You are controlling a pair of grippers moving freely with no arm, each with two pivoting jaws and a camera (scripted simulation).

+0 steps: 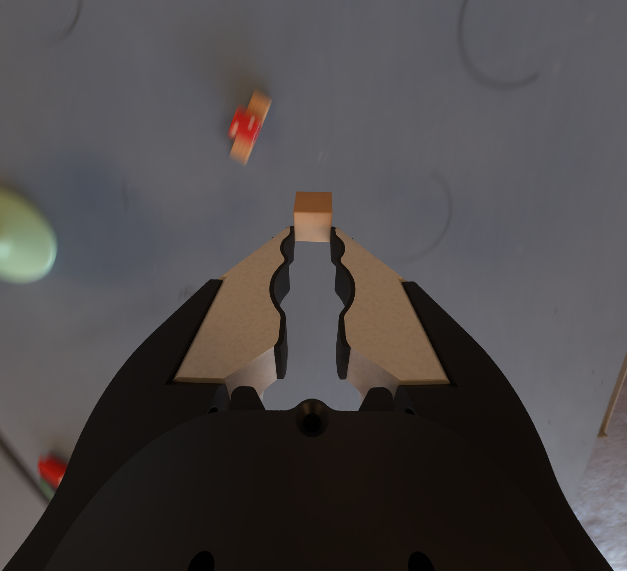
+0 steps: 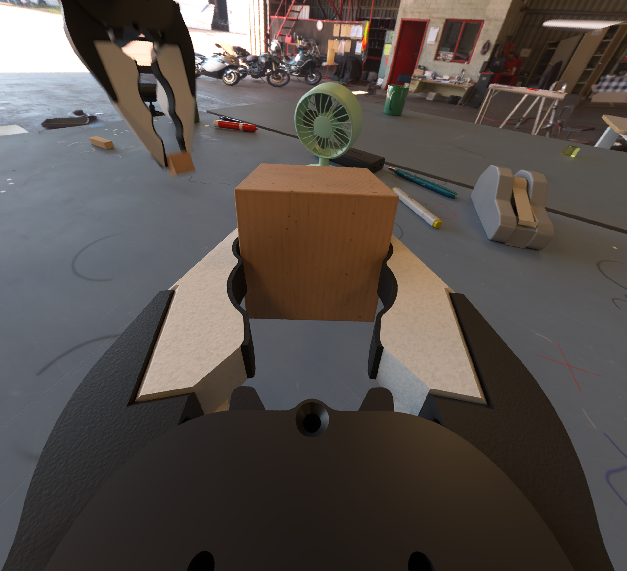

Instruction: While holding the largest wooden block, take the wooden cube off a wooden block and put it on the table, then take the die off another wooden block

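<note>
My left gripper [image 1: 312,232] is shut on the small wooden cube [image 1: 312,216] at its fingertips and holds it above the grey table [image 1: 373,113], pointing down. Beyond it, blurred, a red die [image 1: 243,125] sits on a thin wooden block [image 1: 251,127]. My right gripper [image 2: 315,249] is shut on the largest wooden block [image 2: 314,242] and holds it. In the right wrist view the left gripper [image 2: 176,161] hangs at the upper left with the small cube [image 2: 180,163] above the table [image 2: 101,215].
A green desk fan [image 2: 326,125] stands behind the large block; it shows blurred at the left [image 1: 23,236]. A red marker [image 2: 234,125], a white marker [image 2: 419,207], a teal pen [image 2: 422,182], a grey stapler [image 2: 514,212], a green mug [image 2: 395,99] and a loose wooden block [image 2: 101,143] lie around.
</note>
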